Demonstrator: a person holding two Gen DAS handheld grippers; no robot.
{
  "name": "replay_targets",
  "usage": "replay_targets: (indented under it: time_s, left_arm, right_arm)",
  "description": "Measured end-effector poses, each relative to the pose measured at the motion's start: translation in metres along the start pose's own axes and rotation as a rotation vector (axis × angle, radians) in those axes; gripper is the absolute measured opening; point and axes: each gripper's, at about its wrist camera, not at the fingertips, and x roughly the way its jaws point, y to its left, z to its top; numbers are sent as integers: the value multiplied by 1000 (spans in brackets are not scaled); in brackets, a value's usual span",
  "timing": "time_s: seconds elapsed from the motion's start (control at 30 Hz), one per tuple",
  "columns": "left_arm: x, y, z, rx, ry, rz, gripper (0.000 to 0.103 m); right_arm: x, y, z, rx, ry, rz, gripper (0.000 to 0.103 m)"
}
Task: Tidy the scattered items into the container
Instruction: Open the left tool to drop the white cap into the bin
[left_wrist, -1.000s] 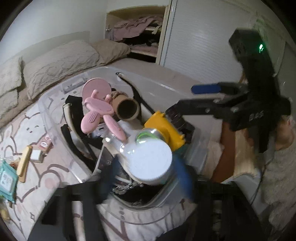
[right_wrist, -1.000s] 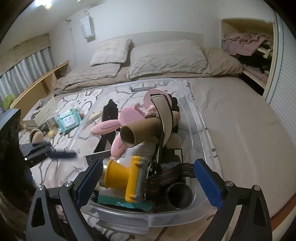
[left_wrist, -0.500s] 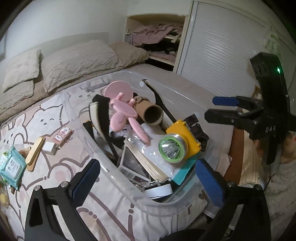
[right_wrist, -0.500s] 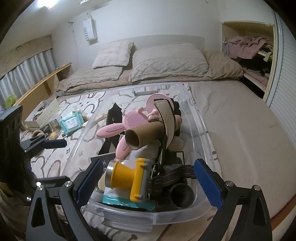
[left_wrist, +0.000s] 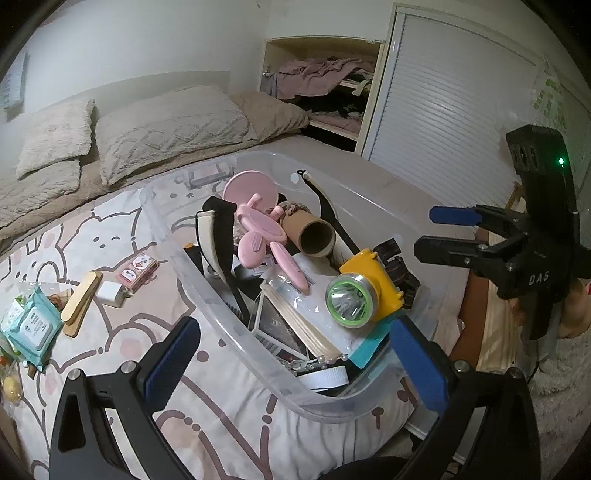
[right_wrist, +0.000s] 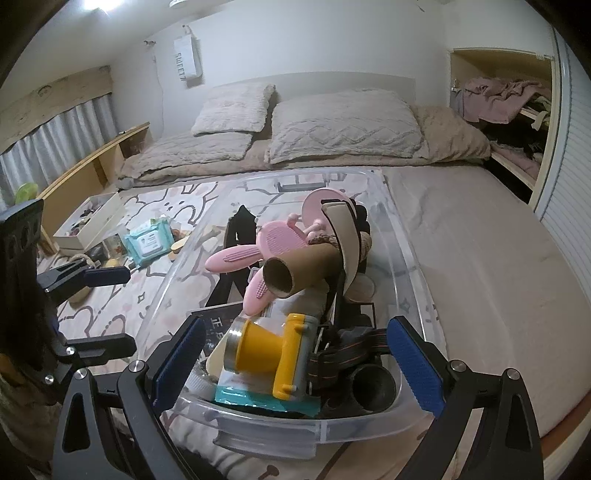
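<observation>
Both the left gripper and right gripper hang wide open and hold nothing, just over the near rim of the clear bin, which sits heaped on the bed; wipes and a small box lie loose beside it

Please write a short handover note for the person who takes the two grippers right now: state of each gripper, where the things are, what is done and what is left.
Left gripper: open, empty, held at the near end of the clear plastic bin.
Right gripper: open, empty, also at the bin's near end.
In the bin: yellow headlamp, cardboard tube, pink bunny comb, white jar lid.
On the bedsheet left of the bin: wet wipes pack, wooden stick, white charger, small pink box.
Done: most things are binned.
Left: likely the bedsheet items, nearest to the left gripper.
</observation>
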Motion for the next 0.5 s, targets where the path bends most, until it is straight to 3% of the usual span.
replay_targets:
  time_s: [0.5]
  left_arm:
    - [-19, 21, -6, -49, -45, 87, 103]
  right_arm:
    - [4, 18, -6, -69, -26, -59, 103]
